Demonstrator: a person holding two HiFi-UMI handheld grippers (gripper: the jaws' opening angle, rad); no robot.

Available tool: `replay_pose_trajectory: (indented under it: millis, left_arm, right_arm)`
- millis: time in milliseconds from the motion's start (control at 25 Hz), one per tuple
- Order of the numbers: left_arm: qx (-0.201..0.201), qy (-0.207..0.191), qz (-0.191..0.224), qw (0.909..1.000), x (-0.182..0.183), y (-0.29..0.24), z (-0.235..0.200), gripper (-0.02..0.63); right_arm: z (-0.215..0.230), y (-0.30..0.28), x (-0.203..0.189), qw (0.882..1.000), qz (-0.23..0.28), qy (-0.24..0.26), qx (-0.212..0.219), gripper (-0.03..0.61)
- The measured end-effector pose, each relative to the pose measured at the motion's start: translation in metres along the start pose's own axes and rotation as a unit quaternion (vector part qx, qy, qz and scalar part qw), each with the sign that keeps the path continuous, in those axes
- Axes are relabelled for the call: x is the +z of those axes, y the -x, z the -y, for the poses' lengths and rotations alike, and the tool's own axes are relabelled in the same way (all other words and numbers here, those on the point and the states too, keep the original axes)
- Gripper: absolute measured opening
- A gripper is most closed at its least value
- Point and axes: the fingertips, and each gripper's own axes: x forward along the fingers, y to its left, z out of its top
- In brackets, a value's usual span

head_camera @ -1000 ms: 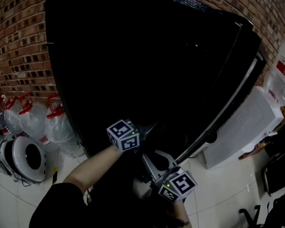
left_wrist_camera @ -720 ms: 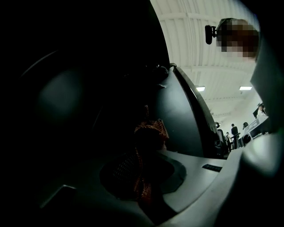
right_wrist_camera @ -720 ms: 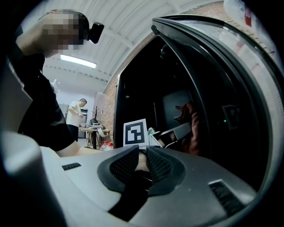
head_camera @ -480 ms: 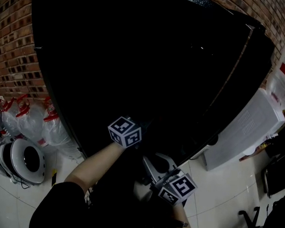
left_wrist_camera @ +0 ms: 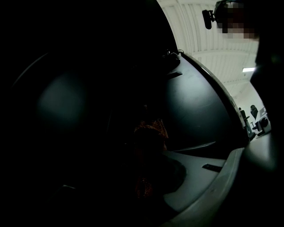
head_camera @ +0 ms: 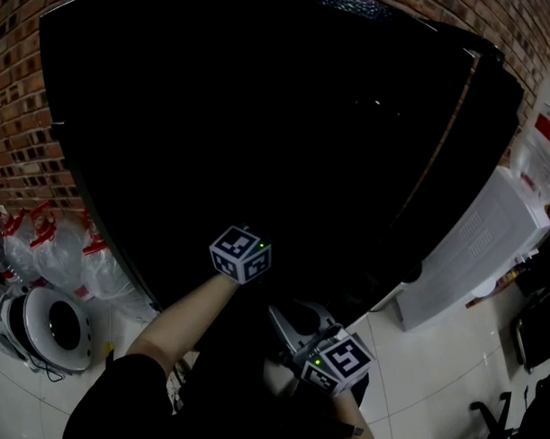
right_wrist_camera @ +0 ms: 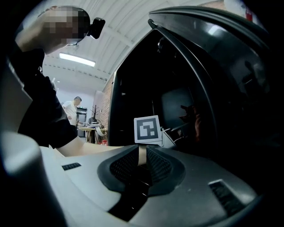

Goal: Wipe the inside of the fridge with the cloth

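Note:
The black fridge stands open and its inside is very dark. My left gripper reaches into it; in the head view only its marker cube shows. In the left gripper view a reddish patterned cloth sits pinched between the dark jaws of the left gripper, against the fridge's inner wall. The right gripper view shows the same cloth beyond the left cube. My right gripper hangs just outside, below the door's edge, pads together with nothing between them.
A white water dispenser with a bottle on top stands right of the fridge. Plastic bottles with red caps and a round white appliance sit on the tiled floor at left. A brick wall is behind.
The left gripper has slid a little to the right inside the fridge, with the cloth still in it. The right gripper has barely shifted. The head view has swung slightly.

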Motion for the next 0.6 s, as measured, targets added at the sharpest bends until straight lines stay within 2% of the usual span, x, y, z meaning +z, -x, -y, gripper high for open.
replay_pose_trajectory:
  millis: [280, 600]
  left_arm:
    - [0.044, -0.010, -0.006, 0.9990, -0.002, -0.022, -0.033, 0.046]
    - [0.078, -0.019, -0.012, 0.9967, -0.008, -0.041, -0.068, 0.046]
  right_arm:
    - [0.001, -0.006, 0.006, 1.000, 0.011, -0.026, 0.005, 0.058]
    - [0.011, -0.005, 0.007, 1.000, 0.007, -0.020, -0.010, 0.058]
